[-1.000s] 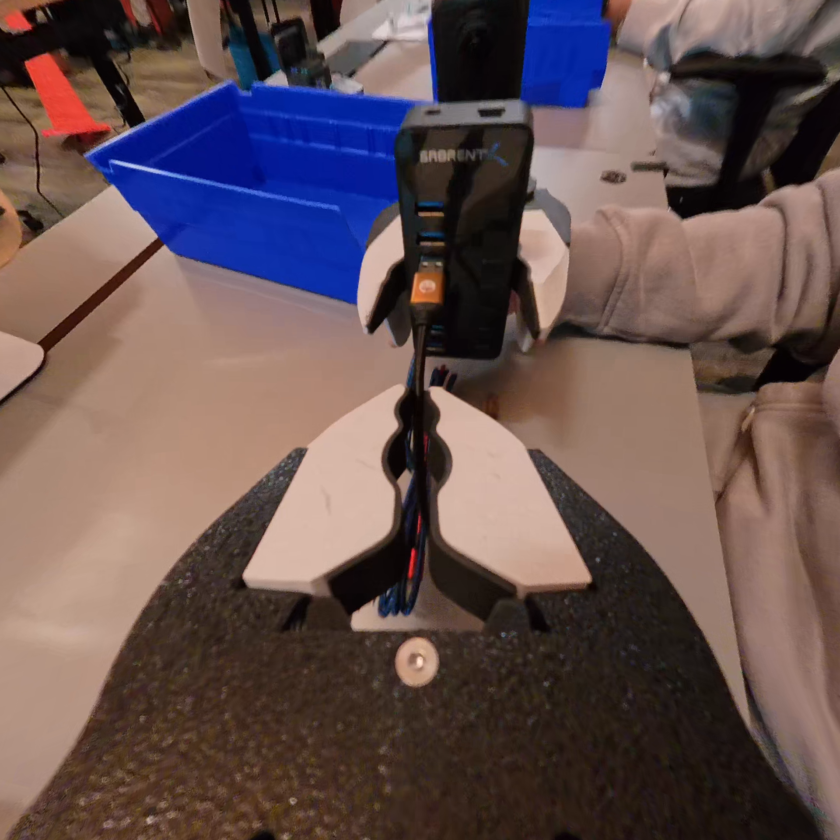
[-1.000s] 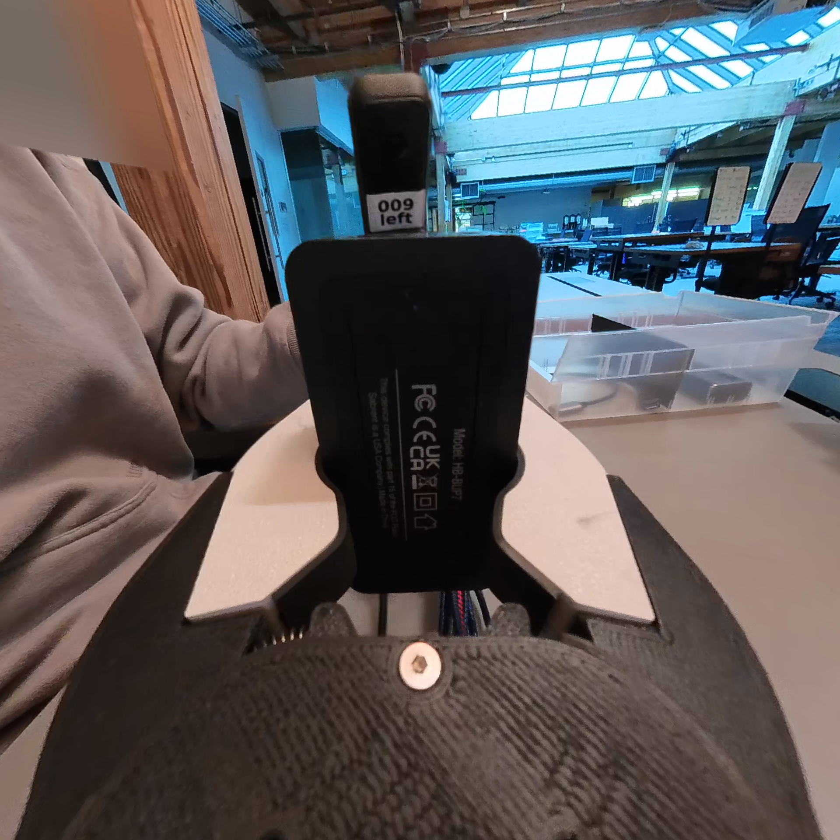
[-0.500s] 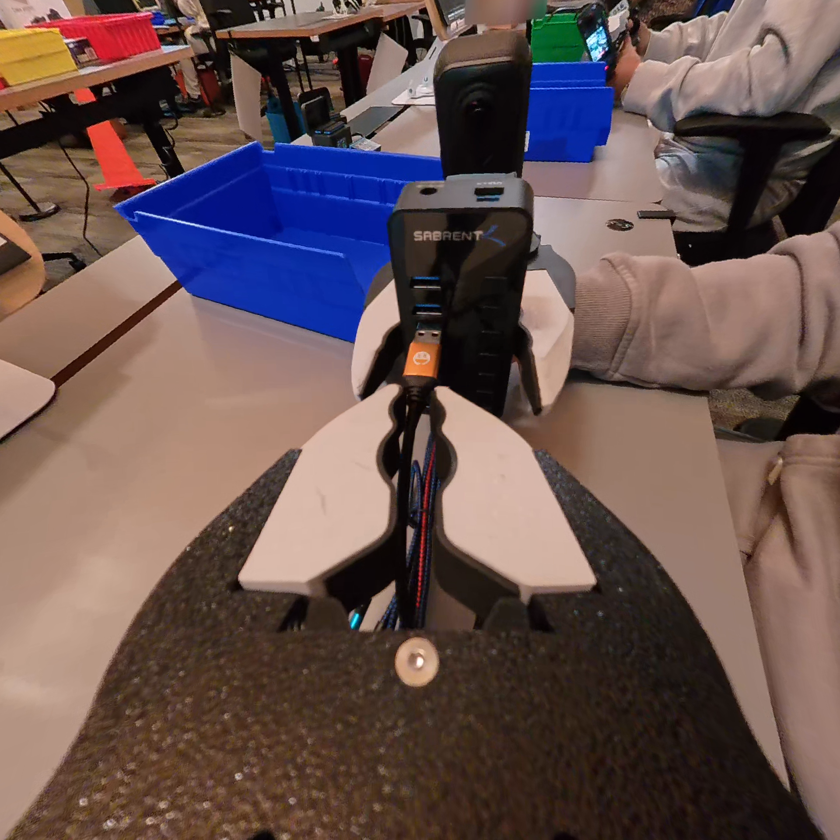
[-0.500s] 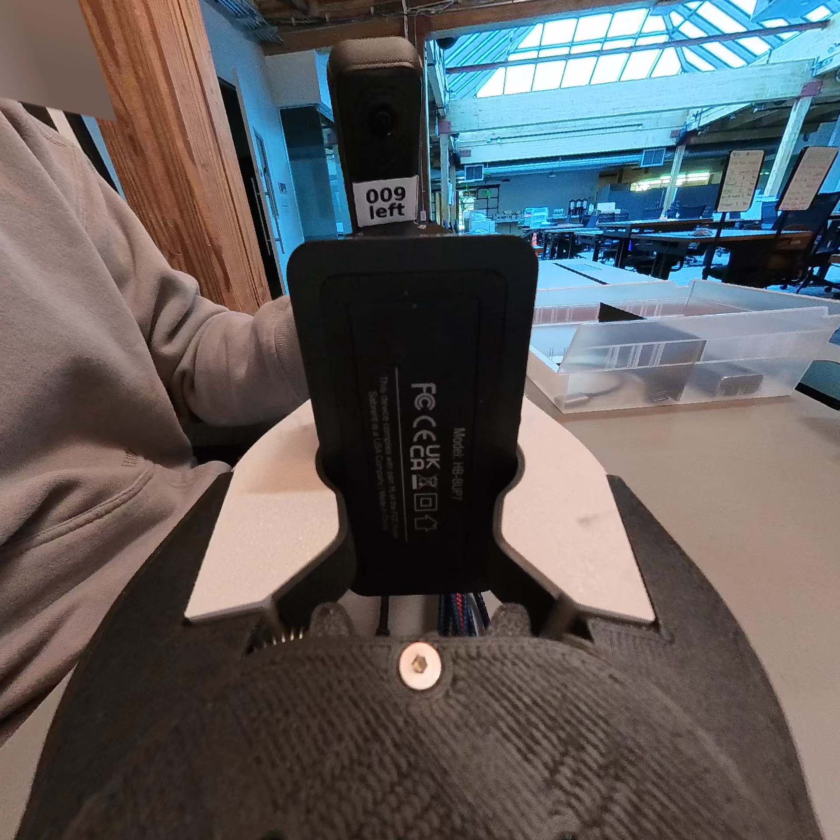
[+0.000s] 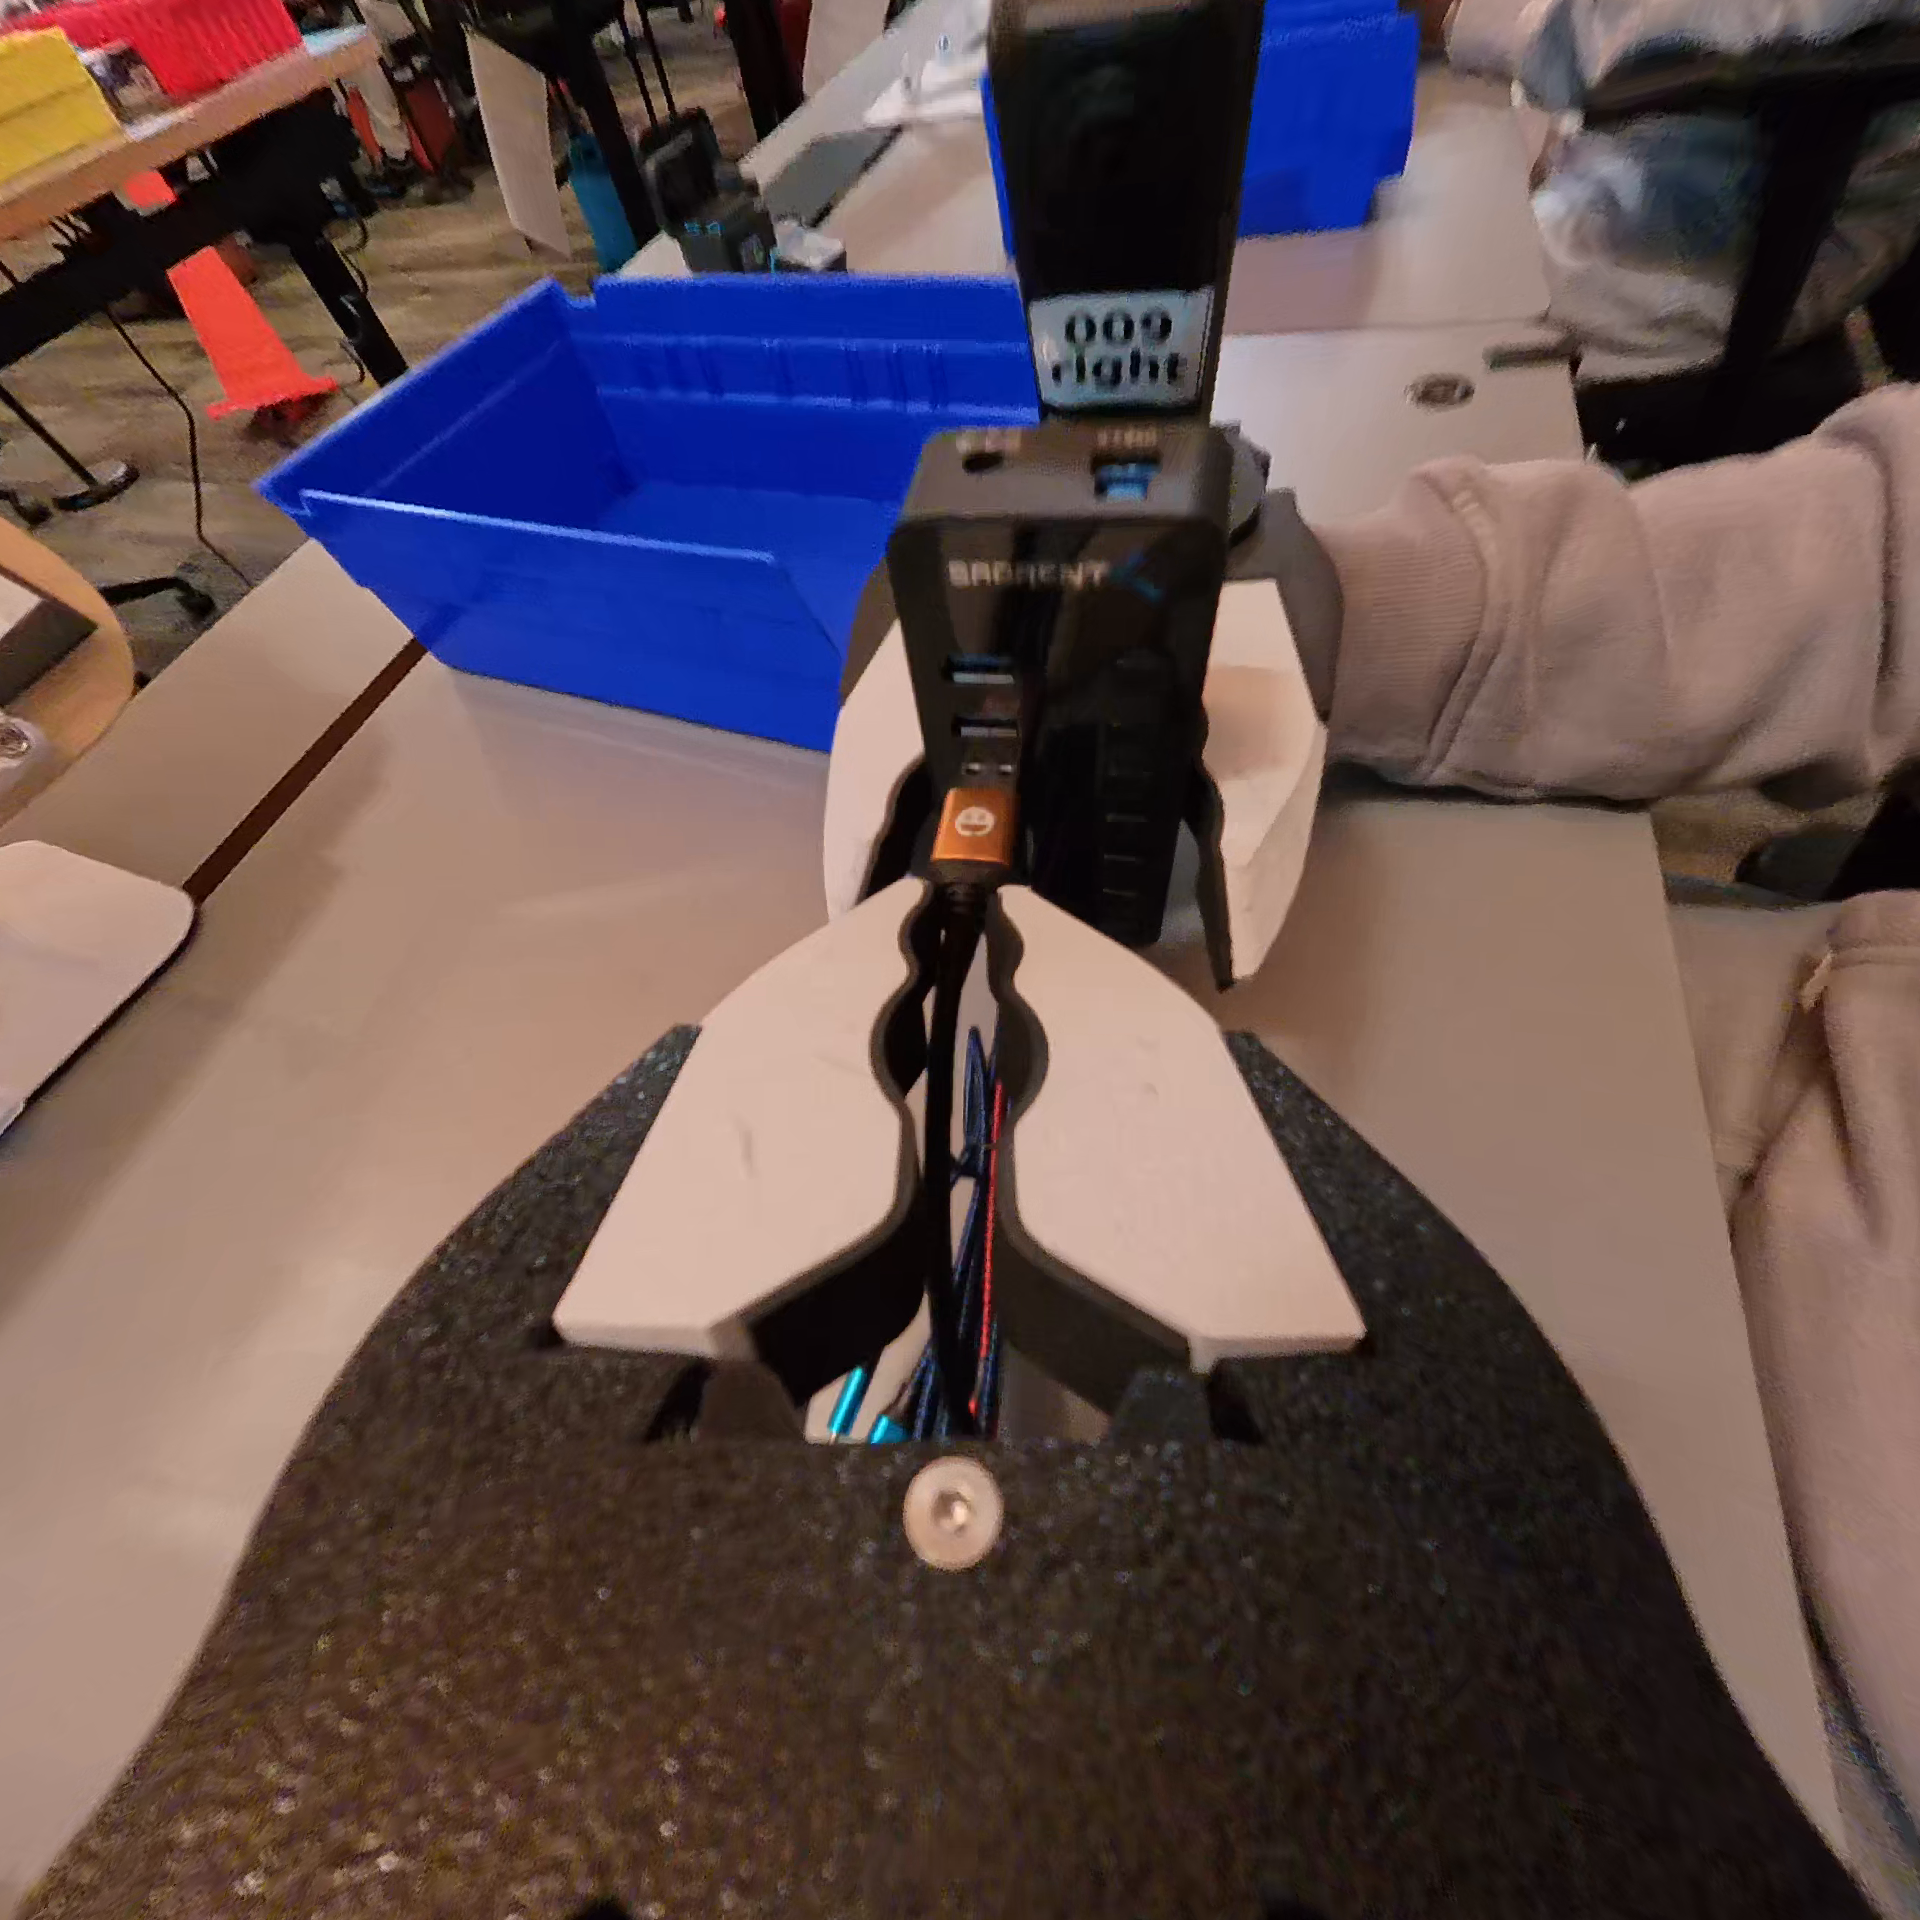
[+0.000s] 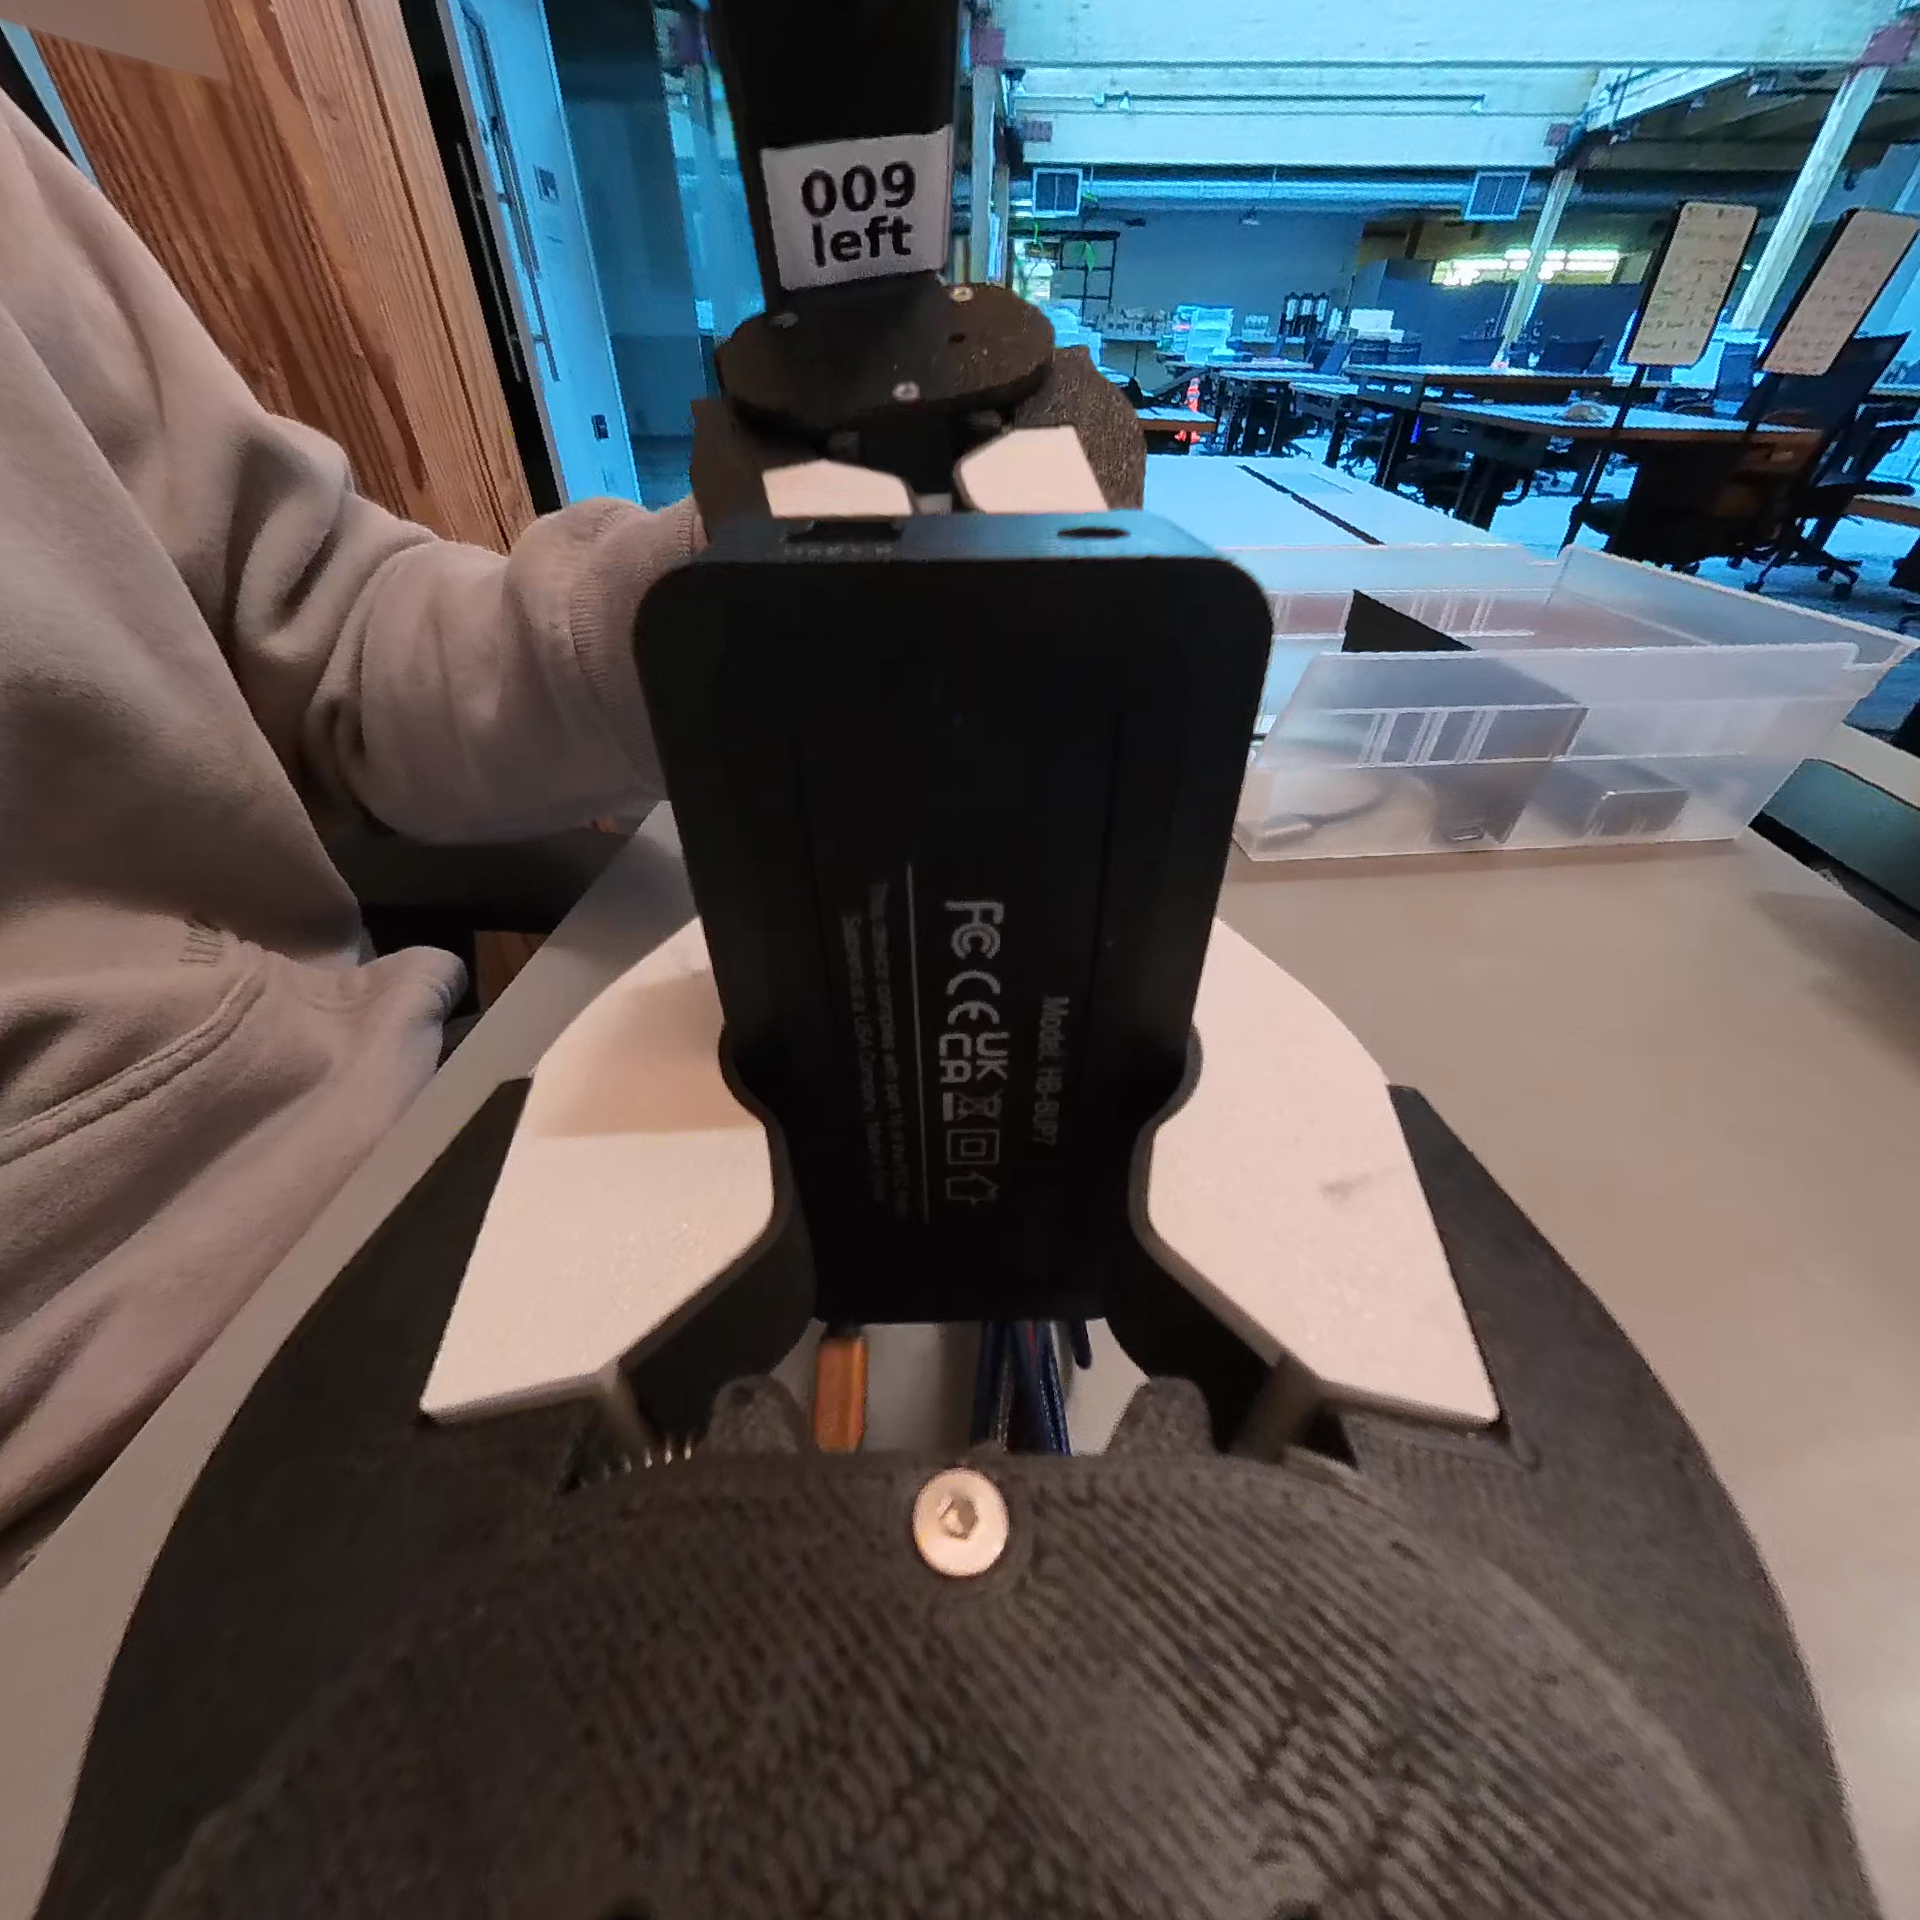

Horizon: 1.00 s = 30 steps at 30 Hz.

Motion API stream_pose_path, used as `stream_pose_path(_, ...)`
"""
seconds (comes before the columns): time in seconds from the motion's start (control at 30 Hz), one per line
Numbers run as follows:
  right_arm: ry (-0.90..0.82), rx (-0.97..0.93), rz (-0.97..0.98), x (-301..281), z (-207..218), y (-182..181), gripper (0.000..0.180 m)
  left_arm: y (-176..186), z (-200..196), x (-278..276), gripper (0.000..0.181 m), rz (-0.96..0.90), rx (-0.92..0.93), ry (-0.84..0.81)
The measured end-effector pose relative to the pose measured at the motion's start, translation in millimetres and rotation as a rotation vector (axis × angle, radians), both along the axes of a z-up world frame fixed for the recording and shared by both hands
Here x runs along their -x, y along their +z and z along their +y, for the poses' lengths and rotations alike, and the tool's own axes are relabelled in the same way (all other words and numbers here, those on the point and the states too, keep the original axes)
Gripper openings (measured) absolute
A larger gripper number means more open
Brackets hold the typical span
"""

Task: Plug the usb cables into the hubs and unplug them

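One black hub [image 5: 1049,665] stands upright, clamped in the right hand-held gripper [image 6: 961,1174] above the table [image 5: 520,987]. The left hand-held gripper [image 5: 961,914] is closed on one black cable [image 5: 943,1091]; its orange plug [image 5: 968,826] sits at a hub port directly ahead. One blue bin [image 5: 582,561] lies beyond-left.

Upright black hub [image 5: 1049,686], orange-plugged cable [image 5: 968,831] inserted.
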State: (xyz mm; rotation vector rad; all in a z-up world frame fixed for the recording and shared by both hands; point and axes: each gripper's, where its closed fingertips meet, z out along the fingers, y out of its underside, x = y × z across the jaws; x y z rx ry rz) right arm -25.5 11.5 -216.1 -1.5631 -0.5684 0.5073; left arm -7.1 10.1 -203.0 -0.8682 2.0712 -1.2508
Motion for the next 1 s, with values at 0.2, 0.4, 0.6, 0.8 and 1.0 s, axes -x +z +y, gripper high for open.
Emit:
stream_pose_path(0.2, -0.002, 0.027, -0.04, 1.5, 1.5, -7.3, 0.072, -3.4, 1.6, 2.4, 0.008, 0.004, -0.031, 0.004)
stream_pose_path(0.4, -0.006, 0.035, -0.038, 1.9, 2.1, -8.3, 0.073, -1.8, 1.2, 1.8, 0.008, 0.019, -0.013, -0.004)
stream_pose_path(0.6, -0.003, 0.031, -0.029, 6.1, 5.2, -7.3, 0.072, -5.1, 0.1, 0.8, 0.008, 0.027, -0.018, -0.007)
stream_pose_path(0.8, -0.007, 0.041, -0.03, 1.9, 4.0, -10.8, 0.073, -12.0, -1.0, -2.4, 0.008, 0.049, -0.03, -0.005)
stream_pose_path(1.0, -0.01, -0.04, 0.01, -2.9, 0.4, 8.4, 0.072, 0.5, -4.4, -4.6, 0.011, -0.012, 0.026, -0.001)
